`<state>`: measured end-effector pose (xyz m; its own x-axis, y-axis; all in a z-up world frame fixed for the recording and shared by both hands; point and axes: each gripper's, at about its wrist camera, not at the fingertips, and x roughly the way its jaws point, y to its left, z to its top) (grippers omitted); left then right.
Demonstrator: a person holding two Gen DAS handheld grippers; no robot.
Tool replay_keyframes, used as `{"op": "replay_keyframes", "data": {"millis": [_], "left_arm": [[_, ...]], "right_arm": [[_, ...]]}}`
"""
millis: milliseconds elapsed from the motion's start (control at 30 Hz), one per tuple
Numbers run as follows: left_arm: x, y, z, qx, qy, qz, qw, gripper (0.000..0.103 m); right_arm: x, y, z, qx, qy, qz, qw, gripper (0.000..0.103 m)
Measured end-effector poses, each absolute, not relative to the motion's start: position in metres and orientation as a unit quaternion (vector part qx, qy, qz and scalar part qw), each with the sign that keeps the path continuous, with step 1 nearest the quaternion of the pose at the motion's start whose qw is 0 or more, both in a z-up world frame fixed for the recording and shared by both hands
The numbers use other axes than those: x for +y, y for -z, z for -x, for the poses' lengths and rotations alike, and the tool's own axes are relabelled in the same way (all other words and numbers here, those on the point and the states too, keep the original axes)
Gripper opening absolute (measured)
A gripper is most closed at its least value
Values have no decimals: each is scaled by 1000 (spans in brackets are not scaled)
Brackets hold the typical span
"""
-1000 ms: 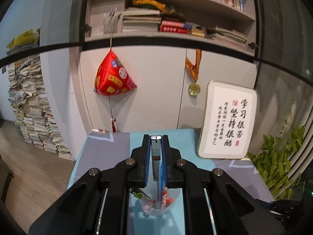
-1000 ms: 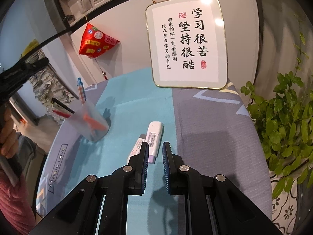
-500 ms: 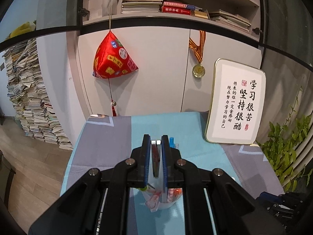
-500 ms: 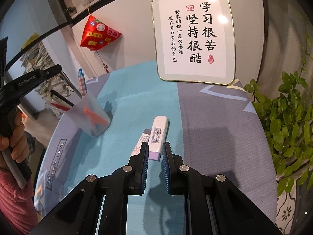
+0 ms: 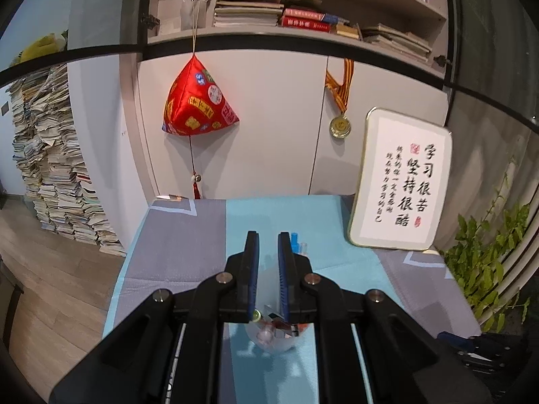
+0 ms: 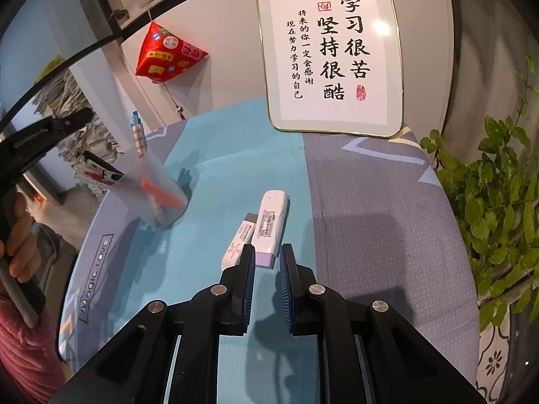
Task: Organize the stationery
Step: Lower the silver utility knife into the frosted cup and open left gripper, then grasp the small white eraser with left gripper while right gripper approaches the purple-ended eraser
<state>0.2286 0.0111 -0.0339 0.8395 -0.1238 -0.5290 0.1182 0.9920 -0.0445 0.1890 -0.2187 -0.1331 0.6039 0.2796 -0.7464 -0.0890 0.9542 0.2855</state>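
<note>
Translucent frosted plastic is the material of the pen cup (image 6: 158, 198), which stands on the left part of the blue and grey desk (image 6: 370, 208) with several pens leaning inside it. My left gripper (image 5: 268, 256) hovers directly above this cup, its fingers nearly together and holding nothing. My right gripper (image 6: 266, 262) points down at two pieces that lie flat and touching each other on the blue cloth: a white flat correction tape with a lilac end (image 6: 271, 224) and, at its left, a smaller white eraser in a printed sleeve (image 6: 240, 239). The right fingers are also almost together and empty, and the lilac end lies just in front of their tips. I judge the step is to pick the correction tape. For doing it well, I should first open the fingers wider than its body, lower them on both long sides, and avoid pushing the eraser beside it.
</note>
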Motion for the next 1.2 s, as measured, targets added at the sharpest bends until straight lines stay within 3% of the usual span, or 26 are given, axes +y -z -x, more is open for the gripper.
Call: {"op": "replay_keyframes", "data": {"millis": [300,367,433,800,1200], "left_arm": [[-26,44,-181,292,152,-25,944,12],[-37,53,-175,304,176,-32,936,32],[-50,66,-172,314,190,-42,929,45],[-96,147,-191,417,226,-77,877,41],[-107,176,-202,432,208,-92,873,29]], "right_arm": [[-220,135,-185,436,-99,-116,887,15],[-221,136,-185,437,-97,-119,887,15],[-223,136,-184,438,-94,-122,886,15],[-243,141,-177,440,-77,-138,884,15],[-249,151,-181,448,-76,-149,878,15]]}}
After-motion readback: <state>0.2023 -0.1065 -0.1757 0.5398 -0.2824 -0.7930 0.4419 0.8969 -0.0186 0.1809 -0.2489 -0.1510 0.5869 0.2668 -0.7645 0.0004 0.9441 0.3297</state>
